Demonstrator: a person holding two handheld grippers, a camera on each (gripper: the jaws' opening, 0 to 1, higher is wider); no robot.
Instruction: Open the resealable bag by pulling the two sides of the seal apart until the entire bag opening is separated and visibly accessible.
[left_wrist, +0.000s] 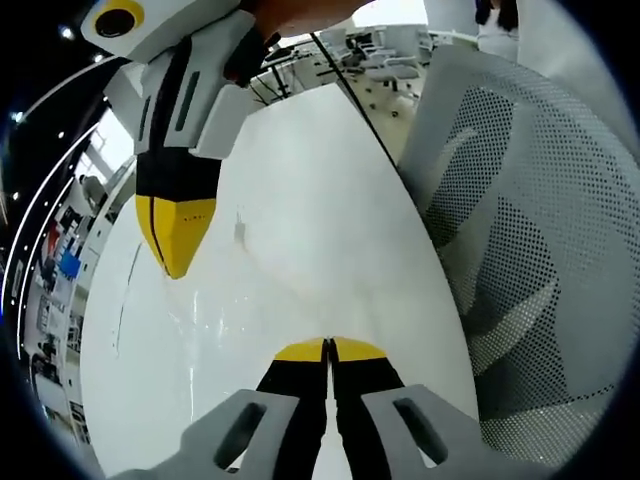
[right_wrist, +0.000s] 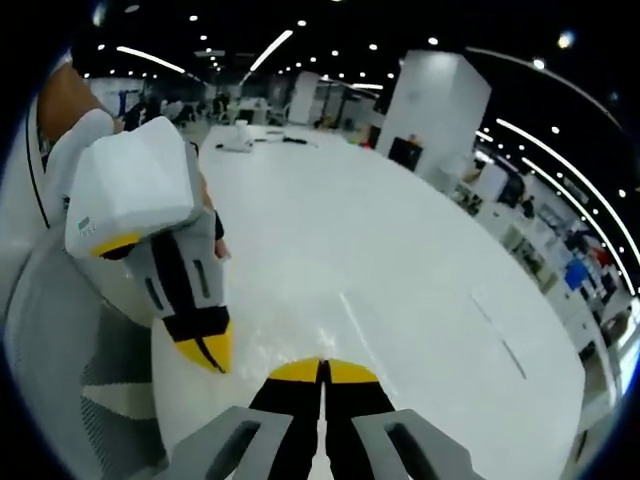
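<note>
The left gripper view looks forward along its own jaws, which rise from the bottom centre, down and across a white table (left_wrist: 300, 200) at close range. The table's edge runs from the upper middle to the lower right, with a mesh chair (left_wrist: 530, 250) along the right side and a room with desks at the top. The right gripper (left_wrist: 176, 262) enters at the upper left. The right gripper view faces the opposite way along the same table (right_wrist: 400, 270), low and near, toward a ceiling with lights across the top. The left gripper (right_wrist: 210, 352) stands at the left, the chair (right_wrist: 70, 340) at the lower left. Both views share the tabletop and chair.
</note>
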